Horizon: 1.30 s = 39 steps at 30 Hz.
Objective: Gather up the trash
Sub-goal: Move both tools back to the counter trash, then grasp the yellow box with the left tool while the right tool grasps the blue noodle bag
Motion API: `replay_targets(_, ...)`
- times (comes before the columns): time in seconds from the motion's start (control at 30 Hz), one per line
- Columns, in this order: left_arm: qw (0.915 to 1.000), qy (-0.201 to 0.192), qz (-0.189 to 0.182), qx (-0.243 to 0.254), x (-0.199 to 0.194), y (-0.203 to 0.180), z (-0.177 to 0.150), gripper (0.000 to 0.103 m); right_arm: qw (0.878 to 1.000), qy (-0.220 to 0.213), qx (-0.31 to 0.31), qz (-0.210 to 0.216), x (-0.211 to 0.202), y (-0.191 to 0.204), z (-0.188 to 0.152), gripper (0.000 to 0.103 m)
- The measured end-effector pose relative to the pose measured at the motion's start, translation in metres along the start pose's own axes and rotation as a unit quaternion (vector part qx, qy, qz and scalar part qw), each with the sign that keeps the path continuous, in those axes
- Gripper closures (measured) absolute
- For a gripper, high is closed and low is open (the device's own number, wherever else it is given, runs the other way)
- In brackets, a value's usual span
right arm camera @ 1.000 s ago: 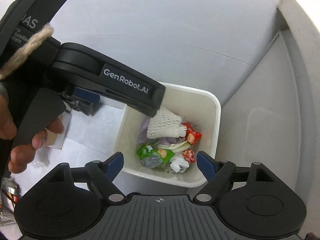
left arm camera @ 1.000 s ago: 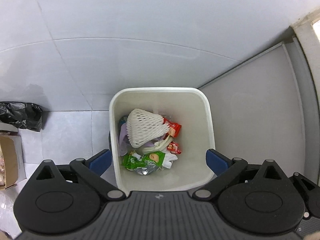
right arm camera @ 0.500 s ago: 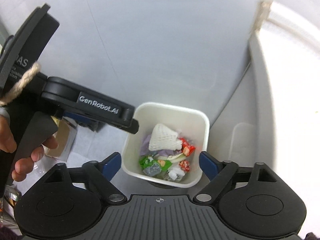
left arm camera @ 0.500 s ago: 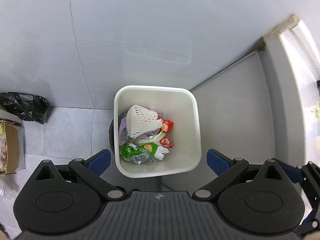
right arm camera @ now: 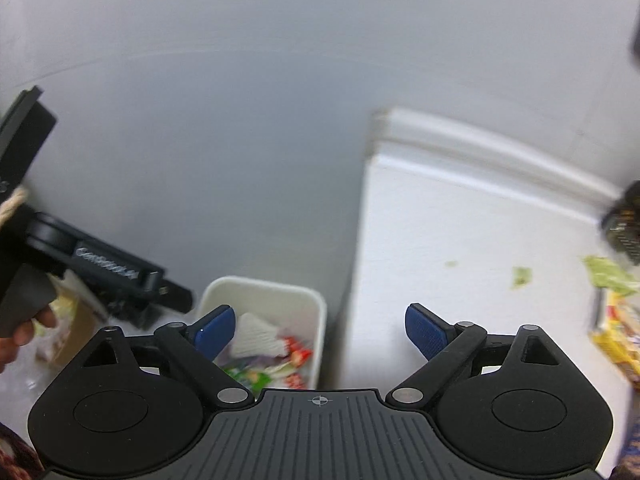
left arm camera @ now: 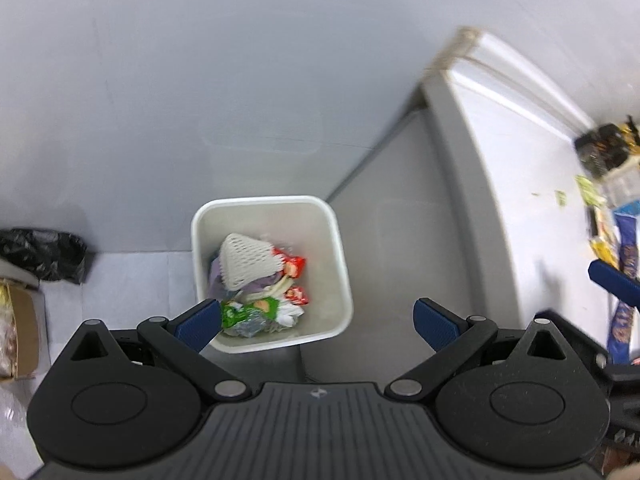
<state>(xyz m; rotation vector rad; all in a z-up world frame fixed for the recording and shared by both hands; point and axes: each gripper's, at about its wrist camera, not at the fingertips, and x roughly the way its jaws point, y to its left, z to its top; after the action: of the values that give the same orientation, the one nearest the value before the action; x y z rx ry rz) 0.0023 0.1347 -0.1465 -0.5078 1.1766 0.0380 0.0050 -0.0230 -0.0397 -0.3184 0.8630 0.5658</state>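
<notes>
Hand (right arm camera: 24, 332) only in right-wrist view

the only lettering that shows is a white brand mark on the black arm of the left gripper (right arm camera: 108, 268), at the left edge of the right wrist view, and it is too blurred to read letter by letter. the green wrapper (left arm camera: 250, 310) and red wrappers (left arm camera: 294, 266) in the white bin (left arm camera: 340, 264) carry print too small to make out. the yellow packets (right arm camera: 616, 336) at the right edge of the frame are smeared as well.
</notes>
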Motion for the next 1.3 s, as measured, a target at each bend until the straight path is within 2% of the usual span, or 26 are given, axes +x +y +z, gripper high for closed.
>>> replay_targets(0.27, 0.9967, -0.035, -0.018, 0.071, -0.02, -0.044, 0.0, 0.001, 0.997, -0.025, 0.024, -0.071, -0.027, -0.037, -0.021, 0.008)
replay_targets(0.53, 0.9868, -0.055, -0.055, 0.142, -0.022, -0.083, 0.002, 0.001, 0.989, -0.025, 0.042, -0.141, -0.047, -0.078, -0.053, 0.007)
replay_targets(0.7, 0.9755, -0.057, -0.079, 0.197, -0.013, -0.114, 0.006, 0.001, 0.982, -0.023, 0.06, -0.176, -0.056, -0.111, -0.072, 0.007)
replay_targets(0.83, 0.9609, -0.059, -0.098, 0.252, -0.004, -0.145, 0.012, 0.001, 0.976, -0.019, 0.082, -0.202, -0.059, -0.141, -0.084, 0.007)
replay_targets(0.93, 0.944, -0.057, -0.118, 0.303, 0.006, -0.17, 0.016, 0.001, 0.971, -0.013, 0.097, -0.22, -0.058, -0.165, -0.092, 0.007)
replay_targets(1.03, 0.9198, -0.054, -0.141, 0.362, 0.015, -0.198, 0.017, 0.001, 0.966, -0.006, 0.111, -0.233, -0.054, -0.188, -0.098, 0.007)
replay_targets(1.17, 0.8783, -0.042, -0.179, 0.441, 0.034, -0.242, 0.022, 0.001, 0.961, -0.007, 0.142, -0.239, -0.048, -0.216, -0.104, 0.007)
replay_targets(1.3, 0.8374, -0.033, -0.206, 0.505, 0.051, -0.282, 0.026, 0.001, 0.958, -0.009, 0.186, -0.219, -0.041, -0.242, -0.108, 0.009)
